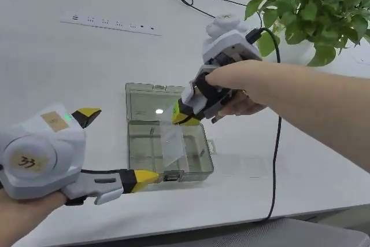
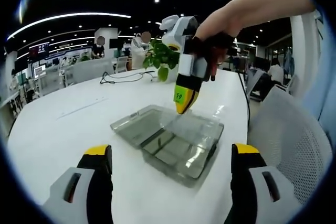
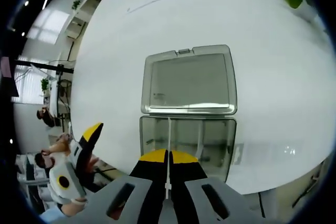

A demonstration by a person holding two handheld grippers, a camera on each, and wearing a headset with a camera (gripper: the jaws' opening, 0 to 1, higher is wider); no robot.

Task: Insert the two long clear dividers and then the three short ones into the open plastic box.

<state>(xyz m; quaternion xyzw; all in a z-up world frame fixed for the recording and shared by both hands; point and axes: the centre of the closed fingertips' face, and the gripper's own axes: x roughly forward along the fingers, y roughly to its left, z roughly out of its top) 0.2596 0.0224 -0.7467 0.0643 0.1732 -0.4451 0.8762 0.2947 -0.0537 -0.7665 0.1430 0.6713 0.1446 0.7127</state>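
- Clear divider (image 1: 172, 137) was clamped edge-on in the right gripper (image 1: 186, 117), hanging over the base of the open plastic box (image 1: 199, 166); its lower edge blurred into the box, so seated or not was unreadable.
- Left gripper (image 2: 170, 150) had jaws spread wide, gripping nothing, near the box's front-left corner.
- Lid (image 1: 144, 99) lay flat behind the base.
- Faint clear pieces (image 3: 239, 153) sat on the table (image 1: 58, 56) just right of the box; count unclear.
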